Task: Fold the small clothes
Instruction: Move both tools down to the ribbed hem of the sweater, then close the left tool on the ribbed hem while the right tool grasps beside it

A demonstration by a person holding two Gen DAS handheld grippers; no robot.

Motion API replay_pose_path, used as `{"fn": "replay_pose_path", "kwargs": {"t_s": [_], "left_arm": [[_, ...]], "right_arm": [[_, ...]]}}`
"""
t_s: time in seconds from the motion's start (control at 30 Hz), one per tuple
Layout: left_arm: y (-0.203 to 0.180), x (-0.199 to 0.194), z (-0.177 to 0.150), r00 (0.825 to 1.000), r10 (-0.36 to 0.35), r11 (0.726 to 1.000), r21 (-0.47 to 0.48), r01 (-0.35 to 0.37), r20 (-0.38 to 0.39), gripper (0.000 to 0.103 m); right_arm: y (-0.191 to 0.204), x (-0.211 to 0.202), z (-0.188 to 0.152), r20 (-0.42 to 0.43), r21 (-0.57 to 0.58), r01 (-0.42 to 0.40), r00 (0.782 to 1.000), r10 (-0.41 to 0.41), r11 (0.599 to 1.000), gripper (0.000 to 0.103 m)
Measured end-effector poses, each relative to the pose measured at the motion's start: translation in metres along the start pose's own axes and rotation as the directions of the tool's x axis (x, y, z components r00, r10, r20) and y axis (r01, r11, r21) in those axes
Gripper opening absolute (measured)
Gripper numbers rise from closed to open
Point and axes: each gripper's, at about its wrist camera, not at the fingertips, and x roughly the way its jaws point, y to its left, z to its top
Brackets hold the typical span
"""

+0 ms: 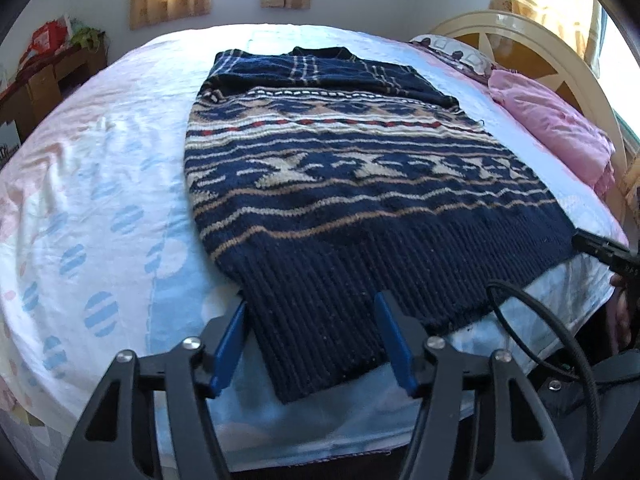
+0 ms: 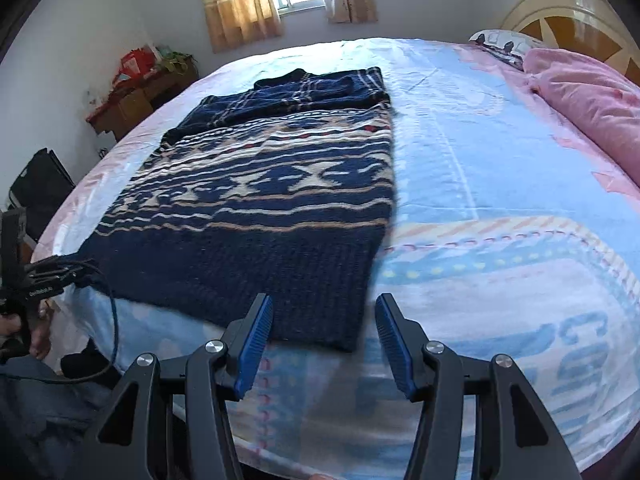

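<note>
With the sleeves already folded in across the chest, the sweater (image 1: 360, 184) lies flat on the bed (image 1: 100, 184), its hem corners between both parted grippers, left gripper (image 1: 310, 340) and right gripper (image 2: 324, 340), ungripped, lengthwise folds remaining.

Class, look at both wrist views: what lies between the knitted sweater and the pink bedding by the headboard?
Only bare bedsheet. The right wrist view shows this stretch clearly between the sweater and the pink bedding; the left wrist view shows the same strip, narrower.
</note>
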Motion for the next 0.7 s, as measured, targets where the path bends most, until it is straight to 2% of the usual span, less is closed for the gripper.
{"fn": "replay_pose_path", "kwargs": {"t_s": [0.13,0.23,0.3,0.4,0.43,0.5,0.67,0.7], "left_arm": [[0.006,-0.003,-0.003,1.0,0.001,1.0,-0.01,-0.001,0.009,0.064],[0.011,-0.005,-0.003,1.0,-0.025,0.999,-0.029,0.025,0.01,0.057],[0.011,-0.004,-0.005,0.999,-0.044,0.999,-0.03,0.044,0.009,0.056],[0.006,-0.004,-0.008,0.999,-0.033,0.999,-0.003,0.033,0.023,0.056],[0.006,-0.005,-0.007,0.999,-0.039,0.999,-0.001,0.039,0.026,0.054],[0.006,-0.009,-0.007,0.998,-0.056,0.998,0.009,0.055,0.043,0.012],[0.008,-0.012,-0.007,0.994,-0.082,0.997,0.014,0.081,0.073,0.012],[0.008,-0.008,-0.008,0.996,-0.07,0.998,0.004,0.07,0.061,0.018]], "right_arm": [[0.003,-0.001,-0.002,-0.002,-0.013,-0.011,1.0,0.011,1.0,0.048],[-0.004,-0.002,-0.003,0.001,0.011,-0.015,1.0,0.015,1.0,0.038],[-0.008,0.0,-0.003,0.003,0.039,-0.036,0.999,0.036,0.999,0.037],[-0.009,0.003,-0.003,0.012,0.065,-0.064,0.998,0.063,0.996,0.037],[-0.009,0.004,-0.003,0.017,0.071,-0.074,0.997,0.073,0.995,0.036],[-0.01,0.003,-0.004,0.028,0.081,-0.104,0.994,0.102,0.991,0.019],[-0.021,0.005,-0.006,0.039,0.14,-0.173,0.985,0.17,0.975,0.016],[-0.023,0.006,-0.006,0.04,0.151,-0.186,0.983,0.182,0.971,0.016]]}}
